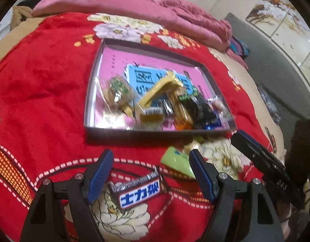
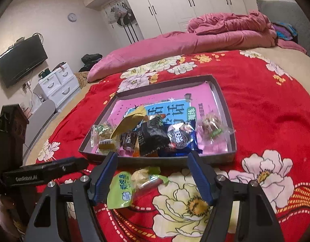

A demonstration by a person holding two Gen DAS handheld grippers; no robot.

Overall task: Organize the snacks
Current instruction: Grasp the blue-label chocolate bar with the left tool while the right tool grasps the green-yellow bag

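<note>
A shallow grey tray [image 1: 88,92] [image 2: 233,137] lies on the red floral blanket. It holds several wrapped snacks piled at its near side: a yellow wrapper [image 1: 161,88], black packets [image 2: 153,139] and a blue packet [image 2: 181,139]. My left gripper [image 1: 150,153] hovers open over a Snickers bar [image 1: 138,191] lying on the blanket in front of the tray. A green packet [image 1: 177,161] [image 2: 120,193] lies just right of it, between the fingers of my right gripper [image 2: 152,154], which is open and grips nothing. A clear-wrapped snack [image 2: 143,178] rests against the green packet.
A pink quilt [image 2: 195,40] is bunched along the bed's far side. Beyond the bed stand white wardrobes [image 2: 175,4], a white drawer cabinet [image 2: 58,82] and a wall TV [image 2: 22,60]. The other gripper shows in each view: right gripper [image 1: 255,153], left gripper [image 2: 44,169].
</note>
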